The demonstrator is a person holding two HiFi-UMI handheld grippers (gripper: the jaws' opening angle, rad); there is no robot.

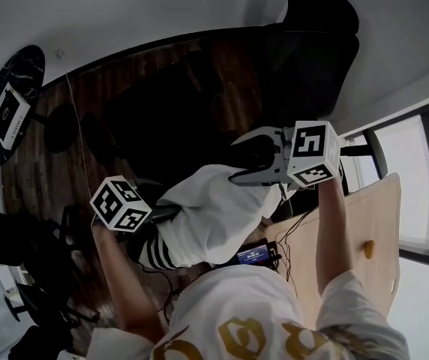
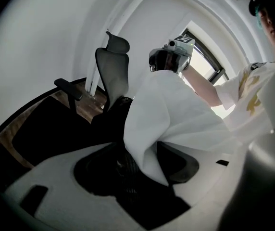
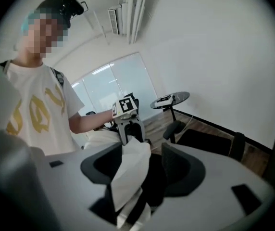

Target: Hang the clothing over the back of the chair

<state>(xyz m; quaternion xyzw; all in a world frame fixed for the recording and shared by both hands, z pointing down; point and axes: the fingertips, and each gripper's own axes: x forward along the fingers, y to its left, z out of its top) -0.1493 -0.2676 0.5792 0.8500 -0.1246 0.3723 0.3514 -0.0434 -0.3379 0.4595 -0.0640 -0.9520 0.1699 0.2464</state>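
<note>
The white garment (image 1: pixel 214 216), with a black-striped cuff at its lower left, is bunched between my two grippers above dark furniture. The left gripper (image 1: pixel 166 214) is open. A fold of the cloth (image 2: pixel 149 129) hangs loosely between its spread jaws, with gaps on both sides. The right gripper (image 1: pixel 233 161) is open too, its fingers splayed over the cloth's far right end. In the right gripper view the cloth (image 3: pixel 128 170) rests against one jaw and is clear of the other. A black office chair (image 2: pixel 112 71) with a headrest stands beyond the garment.
At the far left, a round dark side table (image 1: pixel 12 103) carries a white box. A pale wooden tabletop (image 1: pixel 364 231) and a window (image 1: pixel 417 186) are on the right. A small device with a lit screen (image 1: pixel 253 256) and cables lie near my body. The floor is dark wood.
</note>
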